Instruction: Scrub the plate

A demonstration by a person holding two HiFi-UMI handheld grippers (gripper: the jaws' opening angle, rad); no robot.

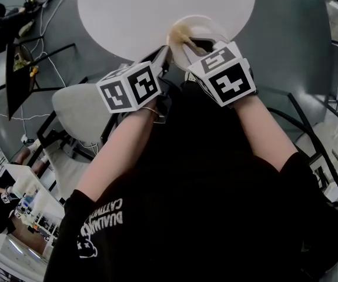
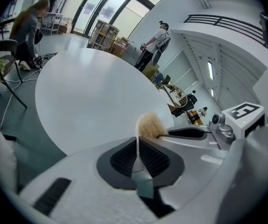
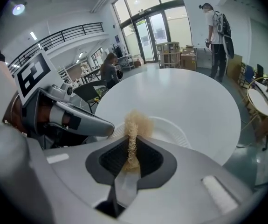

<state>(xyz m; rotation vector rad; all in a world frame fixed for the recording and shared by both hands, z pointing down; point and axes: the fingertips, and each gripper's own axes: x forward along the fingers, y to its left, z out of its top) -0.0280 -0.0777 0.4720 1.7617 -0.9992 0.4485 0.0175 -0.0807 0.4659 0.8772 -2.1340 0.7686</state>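
The left gripper point(image 2: 137, 158) is clamped on the rim of the white paper plate point(image 3: 173, 127), which lies low-centre at the round table's point(image 1: 157, 10) near edge. The right gripper point(image 3: 131, 157) pinches a fibre scrubber point(image 3: 134, 122), its tuft at the plate's near side. Everything is set, but scrubbing seems barely begun, with most of the surface probably left.

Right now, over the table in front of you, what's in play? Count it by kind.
Plate: 1, clamped at its edge in the left gripper
Scrubber: 1, pinched in the right gripper
Grippers: 2
Round table: 1
Total: 5
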